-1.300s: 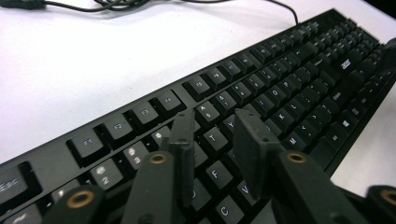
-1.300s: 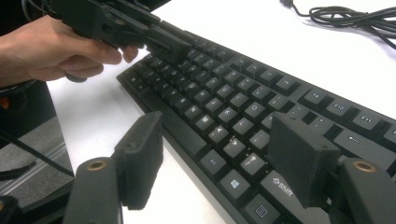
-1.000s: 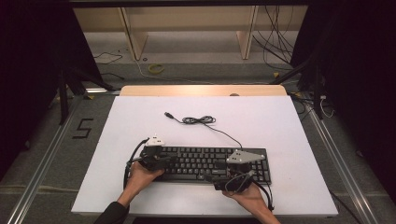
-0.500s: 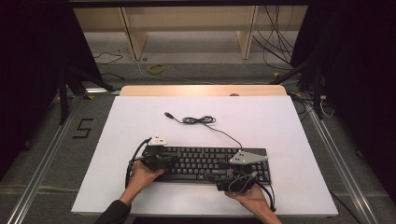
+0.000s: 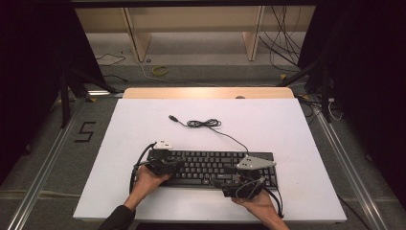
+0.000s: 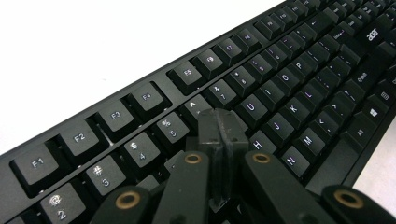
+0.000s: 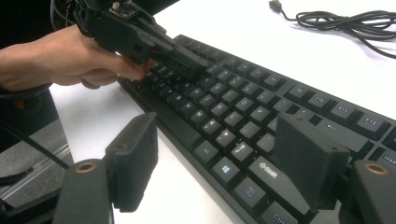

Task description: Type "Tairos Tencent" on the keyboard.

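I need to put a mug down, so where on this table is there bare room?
The white table is bare left of the keyboard, and along the far edge beyond the coiled cable. The right side past the cable also looks free. The near edge is crowded: the left gripper, right gripper and both hands.

You have one black keyboard (image 5: 215, 166) on one white table (image 5: 119, 134), with one cable (image 5: 203, 123) running from it, bunched into one small coil and ending in one plug (image 5: 171, 117). You hold two grippers, the left gripper (image 5: 174, 165) and the right gripper (image 5: 222, 184), one in each of your two hands, and each has two black jaws. One grey three-cornered plate (image 5: 255, 163) sits on the right one. Beyond the table you see two wooden uprights (image 5: 135, 33) and one floor mark, a 5 (image 5: 86, 132)
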